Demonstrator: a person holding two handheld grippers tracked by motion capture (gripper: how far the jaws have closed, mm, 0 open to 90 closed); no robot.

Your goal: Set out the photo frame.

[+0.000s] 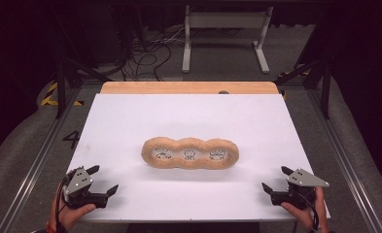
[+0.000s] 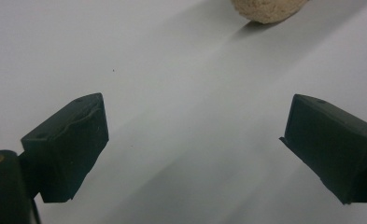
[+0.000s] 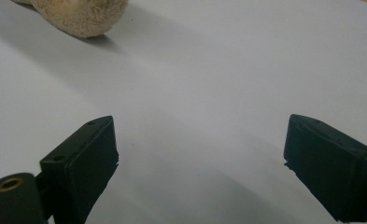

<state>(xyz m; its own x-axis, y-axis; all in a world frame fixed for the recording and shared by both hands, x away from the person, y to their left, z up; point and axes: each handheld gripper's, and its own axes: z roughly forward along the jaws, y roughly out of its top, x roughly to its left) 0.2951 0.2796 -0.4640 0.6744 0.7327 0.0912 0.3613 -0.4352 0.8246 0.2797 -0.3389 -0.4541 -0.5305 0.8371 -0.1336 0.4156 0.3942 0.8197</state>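
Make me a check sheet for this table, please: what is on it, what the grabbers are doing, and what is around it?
Surface: white sheet on a wooden table.
Job's things: tan fuzzy tray with three round holes, a small drawing in each, lying mid-sheet.
Clutter: nothing seen.
Grippers: left gripper open, near corner, empty; right gripper open, opposite near corner, empty. Both apart from the tray.
Cables: black cords on the floor beyond the table.
Surroundings: grey stand, metal rails, dark room.
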